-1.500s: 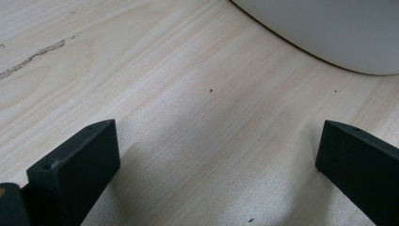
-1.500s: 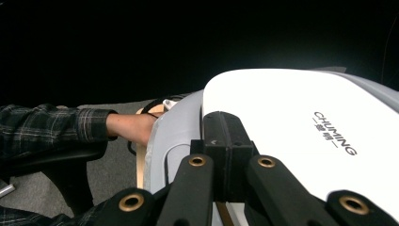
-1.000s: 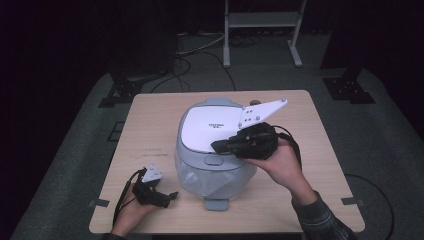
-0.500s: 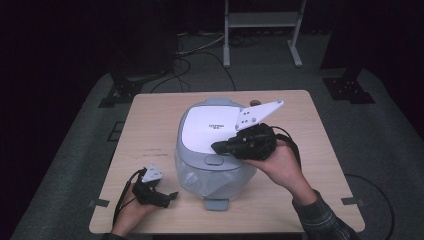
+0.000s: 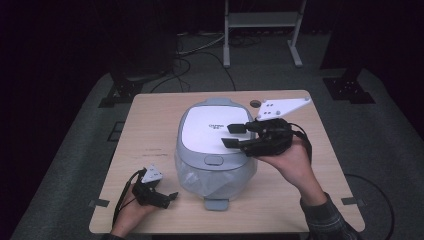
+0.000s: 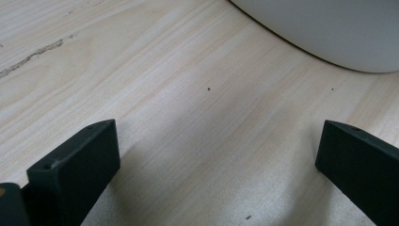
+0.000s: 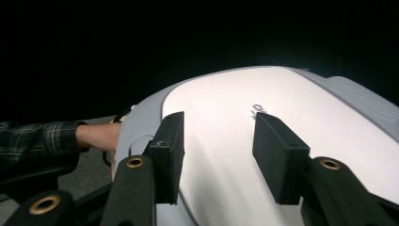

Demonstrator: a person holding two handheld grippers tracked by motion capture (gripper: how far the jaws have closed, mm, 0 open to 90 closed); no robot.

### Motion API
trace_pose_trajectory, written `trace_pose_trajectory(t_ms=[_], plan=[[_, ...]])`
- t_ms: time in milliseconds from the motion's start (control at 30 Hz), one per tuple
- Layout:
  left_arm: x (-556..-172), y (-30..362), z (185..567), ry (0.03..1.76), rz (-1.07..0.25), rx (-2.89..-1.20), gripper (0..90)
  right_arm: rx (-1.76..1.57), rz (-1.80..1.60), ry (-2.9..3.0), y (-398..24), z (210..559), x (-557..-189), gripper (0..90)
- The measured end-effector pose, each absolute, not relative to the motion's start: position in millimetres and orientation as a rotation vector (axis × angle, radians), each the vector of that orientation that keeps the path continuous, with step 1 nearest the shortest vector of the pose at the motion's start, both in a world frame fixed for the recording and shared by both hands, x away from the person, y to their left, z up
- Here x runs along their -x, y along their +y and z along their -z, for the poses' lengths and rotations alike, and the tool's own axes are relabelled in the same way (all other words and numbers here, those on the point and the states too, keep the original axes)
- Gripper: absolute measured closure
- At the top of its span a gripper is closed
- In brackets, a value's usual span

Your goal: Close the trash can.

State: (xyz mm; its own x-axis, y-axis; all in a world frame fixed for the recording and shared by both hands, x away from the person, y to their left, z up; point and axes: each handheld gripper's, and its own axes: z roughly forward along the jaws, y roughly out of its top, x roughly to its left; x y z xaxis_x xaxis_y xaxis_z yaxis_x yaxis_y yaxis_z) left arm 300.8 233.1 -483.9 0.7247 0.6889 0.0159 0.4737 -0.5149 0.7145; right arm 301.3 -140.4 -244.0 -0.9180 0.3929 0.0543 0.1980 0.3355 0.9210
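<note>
A grey rice cooker [image 5: 215,150] with a white lid [image 7: 235,117] stands in the middle of the wooden table [image 5: 150,130]. My right gripper [image 5: 234,136] hovers over the lid's right side; its jaws have just been opening and now stand apart with nothing between them. In the right gripper view the right gripper [image 7: 219,157] looks across the white lid. My left gripper [image 5: 170,196] rests low on the table at the front left, jaws wide apart over bare wood [image 6: 207,141], next to the cooker's base [image 6: 329,33].
The cooker's lid button [image 5: 213,160] and a grey tab [image 5: 216,203] face the table's front edge. A metal stand [image 5: 262,25] and cables lie on the dark floor behind the table. A plaid sleeve [image 7: 37,139] shows beyond the cooker.
The right gripper's jaws, together before, now stand apart, and that hand has shifted a little to the right over the lid. The left gripper has not moved.
</note>
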Motion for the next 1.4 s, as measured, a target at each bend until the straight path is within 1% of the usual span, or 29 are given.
trace_pose_trajectory(t_ms=[367,500,667,733,1000,1133,1333,1400], plan=[[-299,234,484,0.876,-0.387,-2.214,0.0,-0.638,-1.633,2.317,-180,247,-298,43.4],[-299,234,484,0.876,-0.387,-2.214,0.0,-0.707,-1.598,2.278,-196,255,-297,38.2],[-299,234,484,0.876,-0.386,-2.214,0.0,-0.795,-1.537,2.240,-215,272,-298,30.9],[-299,234,484,0.876,-0.387,-2.214,0.0,-0.837,-1.503,2.220,-224,280,-298,26.4],[-298,234,484,0.872,-0.386,-2.214,0.0,-0.939,-1.433,2.205,-246,308,-297,13.4],[-298,234,484,0.867,-0.383,-2.218,0.0,-0.992,-1.379,2.182,-254,324,-296,12.2],[-298,234,484,0.865,-0.382,-2.220,0.0,-1.043,-1.321,2.174,-265,353,-292,6.9],[-298,234,484,0.864,-0.382,-2.220,0.0,-1.069,-1.285,2.182,-269,365,-291,7.0]])
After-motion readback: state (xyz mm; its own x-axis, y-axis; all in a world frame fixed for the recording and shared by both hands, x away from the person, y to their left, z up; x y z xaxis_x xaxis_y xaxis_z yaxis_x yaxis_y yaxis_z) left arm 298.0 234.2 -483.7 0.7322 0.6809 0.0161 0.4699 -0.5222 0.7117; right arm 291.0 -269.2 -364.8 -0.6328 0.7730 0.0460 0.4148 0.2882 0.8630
